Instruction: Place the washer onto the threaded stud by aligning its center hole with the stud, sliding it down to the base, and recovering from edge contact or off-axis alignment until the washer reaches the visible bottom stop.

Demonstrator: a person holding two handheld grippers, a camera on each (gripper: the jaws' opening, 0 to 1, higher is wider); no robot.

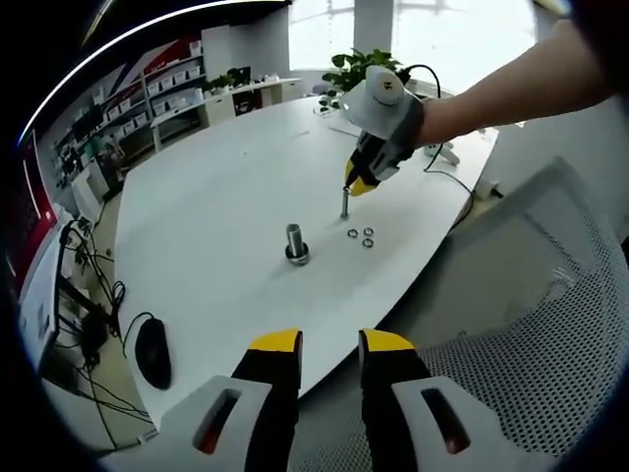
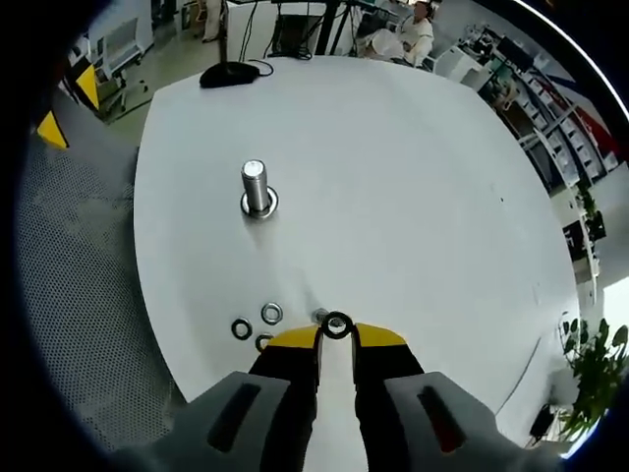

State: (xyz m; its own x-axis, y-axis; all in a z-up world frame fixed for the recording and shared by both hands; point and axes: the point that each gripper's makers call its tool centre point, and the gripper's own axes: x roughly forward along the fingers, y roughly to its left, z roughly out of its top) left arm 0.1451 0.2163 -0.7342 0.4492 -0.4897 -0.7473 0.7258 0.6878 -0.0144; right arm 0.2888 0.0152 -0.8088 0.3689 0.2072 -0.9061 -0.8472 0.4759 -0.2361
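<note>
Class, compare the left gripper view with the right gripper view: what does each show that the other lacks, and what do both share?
Left gripper view alone: the right gripper from outside over a thin stud, a mesh chair, and the open left gripper. Right gripper view alone: a washer pinched at the right gripper's tips. Both share the white table, the thick threaded stud with a washer at its base, and loose washers.

White surface [image 2: 413, 177]; silver-grey stud [image 2: 256, 185] at upper left; dark-ringed washer [image 2: 337, 324]; yellow-tipped black right gripper [image 2: 335, 337]; grey perforated mesh chair [image 1: 531, 334] at lower right; black mouse [image 1: 152, 351]
</note>
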